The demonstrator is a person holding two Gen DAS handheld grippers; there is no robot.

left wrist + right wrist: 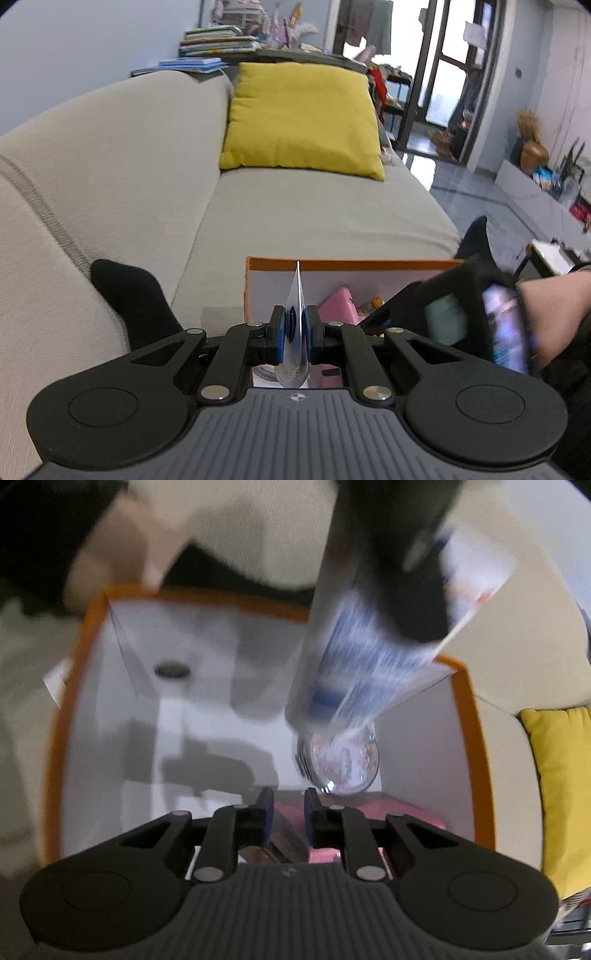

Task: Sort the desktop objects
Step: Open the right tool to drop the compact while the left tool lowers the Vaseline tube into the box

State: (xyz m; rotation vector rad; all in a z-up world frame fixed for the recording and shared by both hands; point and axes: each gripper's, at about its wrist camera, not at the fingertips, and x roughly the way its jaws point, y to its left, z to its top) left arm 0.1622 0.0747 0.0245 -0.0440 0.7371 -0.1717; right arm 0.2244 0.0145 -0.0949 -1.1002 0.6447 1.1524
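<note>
Pinching hard with the left gripper (295,334), blue pads squeezed right onto a thin flat packet (297,306) seen edge-on, clear plastic bulging out below the fingers and a white tip poking up above them. Hovering just over the near edge of the orange-rimmed box (354,264), white inside, parked on the grey sofa (314,214) with a yellow cushion (301,118) propped further back. Showing up blurred from above in the right wrist view, that same packet (365,672), blue and white print streaked, its clear rounded end (340,760) dipping down inside the orange-rimmed box (66,709) near the right wall. Sitting nearly closed, the right gripper (289,814), only a narrow gap between the pads and nothing gripped there, low over a pink item (406,808) lying at the near side of the box. Peeking over the box wall in the left view too, pink item (340,304). Resting on the sofa either side, black-socked feet (136,295)
</note>
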